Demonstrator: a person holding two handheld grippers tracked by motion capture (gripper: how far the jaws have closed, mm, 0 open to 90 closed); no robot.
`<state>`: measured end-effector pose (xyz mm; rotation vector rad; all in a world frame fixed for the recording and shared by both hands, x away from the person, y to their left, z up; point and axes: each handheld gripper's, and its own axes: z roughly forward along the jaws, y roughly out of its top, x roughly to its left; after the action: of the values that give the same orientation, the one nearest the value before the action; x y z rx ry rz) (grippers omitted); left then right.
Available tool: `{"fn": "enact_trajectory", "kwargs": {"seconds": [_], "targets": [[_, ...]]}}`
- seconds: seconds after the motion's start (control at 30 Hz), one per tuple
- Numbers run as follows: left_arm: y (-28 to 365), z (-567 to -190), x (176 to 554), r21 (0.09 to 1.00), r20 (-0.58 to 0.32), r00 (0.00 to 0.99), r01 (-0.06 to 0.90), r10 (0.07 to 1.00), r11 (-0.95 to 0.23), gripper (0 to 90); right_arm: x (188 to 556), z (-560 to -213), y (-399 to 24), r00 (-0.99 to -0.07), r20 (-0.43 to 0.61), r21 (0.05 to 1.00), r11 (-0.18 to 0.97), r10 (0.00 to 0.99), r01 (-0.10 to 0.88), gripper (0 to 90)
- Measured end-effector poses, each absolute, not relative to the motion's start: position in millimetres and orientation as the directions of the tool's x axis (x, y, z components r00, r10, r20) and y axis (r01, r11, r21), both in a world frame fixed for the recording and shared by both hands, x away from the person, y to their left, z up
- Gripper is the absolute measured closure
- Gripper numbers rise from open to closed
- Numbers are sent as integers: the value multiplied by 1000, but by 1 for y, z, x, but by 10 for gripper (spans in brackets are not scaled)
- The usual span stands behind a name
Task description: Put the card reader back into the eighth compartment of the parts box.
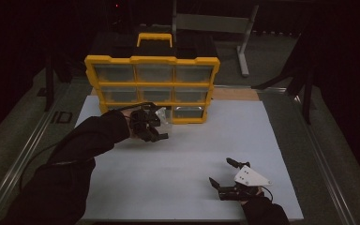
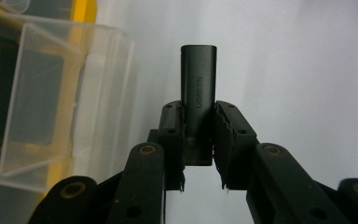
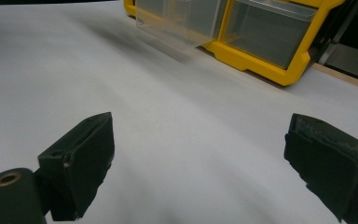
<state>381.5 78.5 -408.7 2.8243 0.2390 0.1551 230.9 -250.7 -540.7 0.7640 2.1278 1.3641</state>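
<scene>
A small dark grey adapter (image 2: 198,95) with lettering on its side stands up between the pads of my left gripper (image 2: 198,135), which is shut on it. In the high view the left gripper (image 1: 157,130) hangs above the white sheet, just in front of the yellow drawer cabinet (image 1: 152,61). A clear plastic drawer (image 2: 51,100) is pulled out of the cabinet's bottom row, close beside the left gripper; the same clear drawer (image 3: 179,23) is in the right gripper view. My right gripper (image 1: 221,171) rests low near the sheet's front right, jaws wide open with nothing between them.
The cabinet has three rows of clear drawers and a black carrying handle (image 1: 154,38). It stands at the far edge of the white sheet (image 1: 187,154). A metal frame (image 1: 243,47) stands behind on the right. Dark table borders run along both sides.
</scene>
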Motion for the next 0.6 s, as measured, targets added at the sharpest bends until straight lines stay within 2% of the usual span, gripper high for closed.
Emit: {"fn": "enact_trajectory", "kwargs": {"seconds": [0.6], "targets": [[87, -390, 418, 321, 121, 954, 222, 273, -921, 749, 231, -541, -251, -720, -103, 921, 340, 686, 191, 86]]}}
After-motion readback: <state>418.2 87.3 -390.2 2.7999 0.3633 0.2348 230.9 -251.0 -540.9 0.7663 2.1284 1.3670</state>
